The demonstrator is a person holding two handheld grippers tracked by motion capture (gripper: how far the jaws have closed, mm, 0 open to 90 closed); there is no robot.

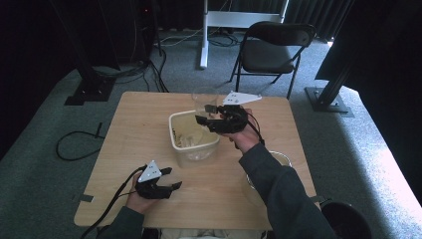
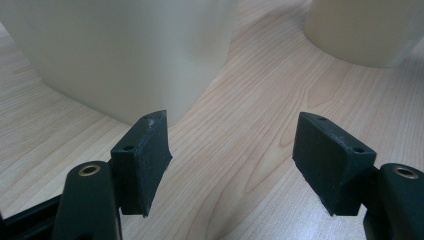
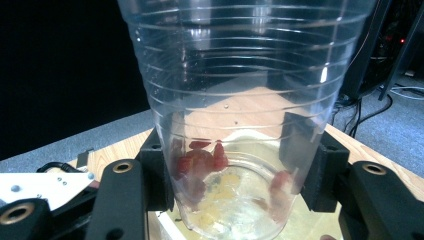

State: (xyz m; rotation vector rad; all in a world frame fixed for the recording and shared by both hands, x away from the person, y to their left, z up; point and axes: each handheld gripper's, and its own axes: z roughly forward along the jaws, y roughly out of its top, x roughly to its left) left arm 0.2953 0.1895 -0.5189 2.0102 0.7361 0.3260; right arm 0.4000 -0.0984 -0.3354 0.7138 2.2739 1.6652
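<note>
My right gripper [image 1: 204, 113] is shut on a clear ribbed plastic cup [image 1: 204, 95], holding it over the far side of a cream tub [image 1: 175, 130] in the middle of the table. In the right gripper view the cup [image 3: 240, 75] stands between the jaws of that gripper [image 3: 227, 145], with red bits and yellowish residue in its bottom. My left gripper [image 1: 175, 178] rests open near the table's front left, with nothing between its fingers. From the left gripper view, this gripper [image 2: 232, 125] points at the tub's wall [image 2: 125, 50].
The wooden table [image 1: 139, 129] is square. A clear round container [image 1: 279, 158] sits at its right side, partly under the right forearm, and shows as a pale shape [image 2: 365, 30]. A black folding chair [image 1: 271, 50] stands behind; a black bin [image 1: 348, 221] is at lower right.
</note>
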